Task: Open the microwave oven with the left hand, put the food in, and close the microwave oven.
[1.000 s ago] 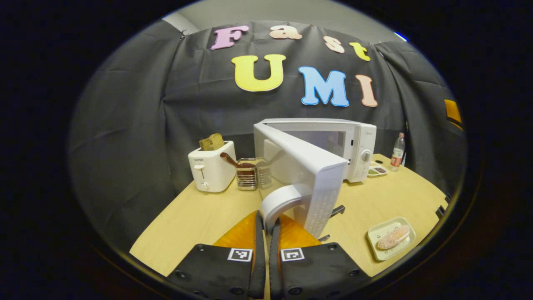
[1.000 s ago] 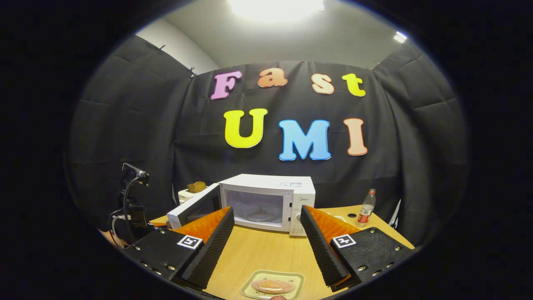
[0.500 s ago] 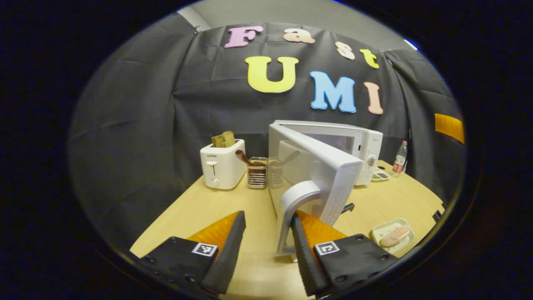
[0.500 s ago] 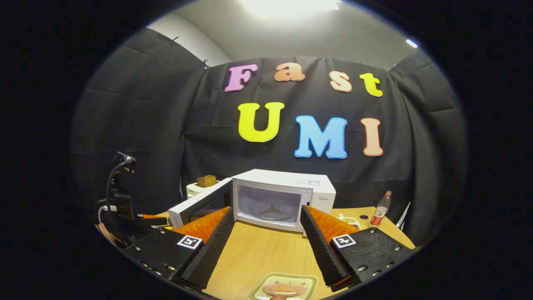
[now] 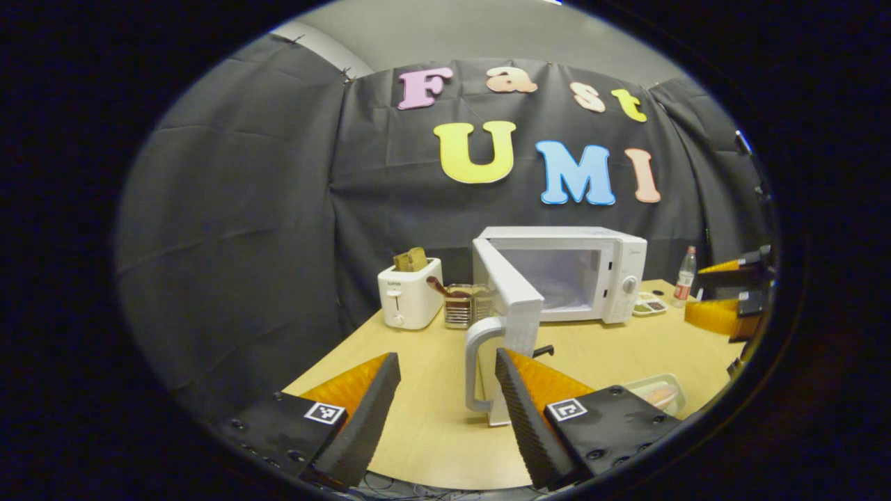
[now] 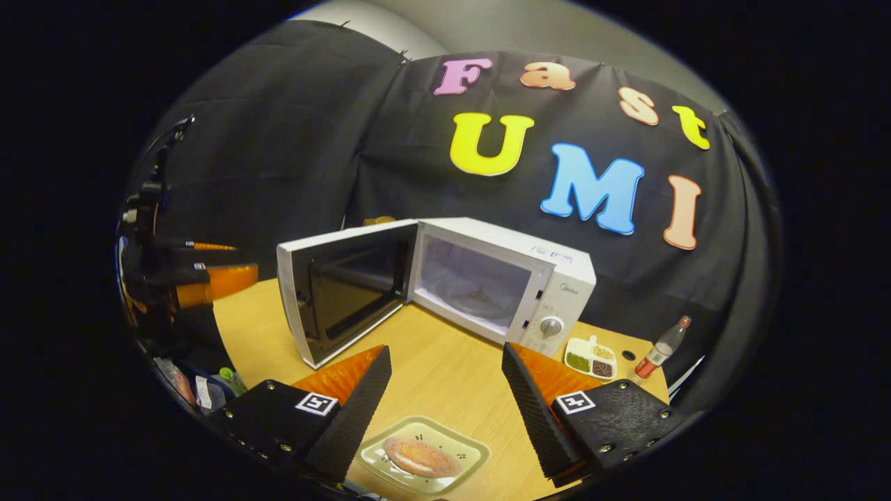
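My left tongs (image 5: pixel 445 396) gape, clear of the door handle (image 5: pixel 479 365); right tongs (image 6: pixel 445 410) gape above the food (image 6: pixel 419 456) on its plate (image 6: pixel 466 452), bottom centre (microwave (image 6: pixel 487 278) wide open). Gripping the plate's rim crookedly could tip it.

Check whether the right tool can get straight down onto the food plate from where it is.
Probably yes: the right tool is open above the plate holding the food, with nothing between them.
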`<state>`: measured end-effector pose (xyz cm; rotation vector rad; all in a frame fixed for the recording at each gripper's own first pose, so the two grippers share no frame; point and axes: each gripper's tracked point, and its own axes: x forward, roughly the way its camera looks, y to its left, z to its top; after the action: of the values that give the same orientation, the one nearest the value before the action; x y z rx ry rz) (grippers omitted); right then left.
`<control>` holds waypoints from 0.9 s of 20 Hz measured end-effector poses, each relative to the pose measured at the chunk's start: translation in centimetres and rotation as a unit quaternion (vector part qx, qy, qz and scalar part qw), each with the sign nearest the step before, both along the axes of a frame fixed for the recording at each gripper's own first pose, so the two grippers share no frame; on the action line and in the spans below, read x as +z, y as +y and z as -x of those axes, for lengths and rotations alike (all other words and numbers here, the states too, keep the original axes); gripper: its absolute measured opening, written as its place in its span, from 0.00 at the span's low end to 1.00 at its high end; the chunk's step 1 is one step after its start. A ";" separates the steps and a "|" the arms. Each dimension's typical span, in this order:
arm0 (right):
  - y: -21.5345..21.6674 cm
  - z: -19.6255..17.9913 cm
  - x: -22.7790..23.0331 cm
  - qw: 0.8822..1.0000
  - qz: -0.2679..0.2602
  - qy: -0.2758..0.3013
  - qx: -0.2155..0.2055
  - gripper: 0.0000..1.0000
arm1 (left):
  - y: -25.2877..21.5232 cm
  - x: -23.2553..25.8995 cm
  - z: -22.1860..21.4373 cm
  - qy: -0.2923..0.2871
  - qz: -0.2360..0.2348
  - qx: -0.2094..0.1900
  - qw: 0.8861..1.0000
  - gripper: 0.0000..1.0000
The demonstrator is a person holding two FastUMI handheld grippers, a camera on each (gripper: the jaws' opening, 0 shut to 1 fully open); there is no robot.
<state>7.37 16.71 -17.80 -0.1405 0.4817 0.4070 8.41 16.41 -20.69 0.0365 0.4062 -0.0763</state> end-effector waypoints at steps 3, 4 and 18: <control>0.1 1.9 -3.5 0.997 0.019 0.049 0.050 0.98 | -0.4 2.1 0.1 -0.018 -0.003 0.010 1.000 0.90; -0.1 2.3 -4.5 0.996 0.033 0.056 0.063 0.98 | -0.5 2.7 0.1 -0.023 -0.007 0.014 1.000 0.90; -0.5 7.7 -15.1 0.965 0.109 0.163 0.175 0.92 | 0.2 5.8 2.2 -0.039 -0.037 0.061 0.997 0.90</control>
<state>-0.33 16.19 -32.92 -0.3791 0.8330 0.7297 6.19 16.59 -14.88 0.0872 0.3319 0.0610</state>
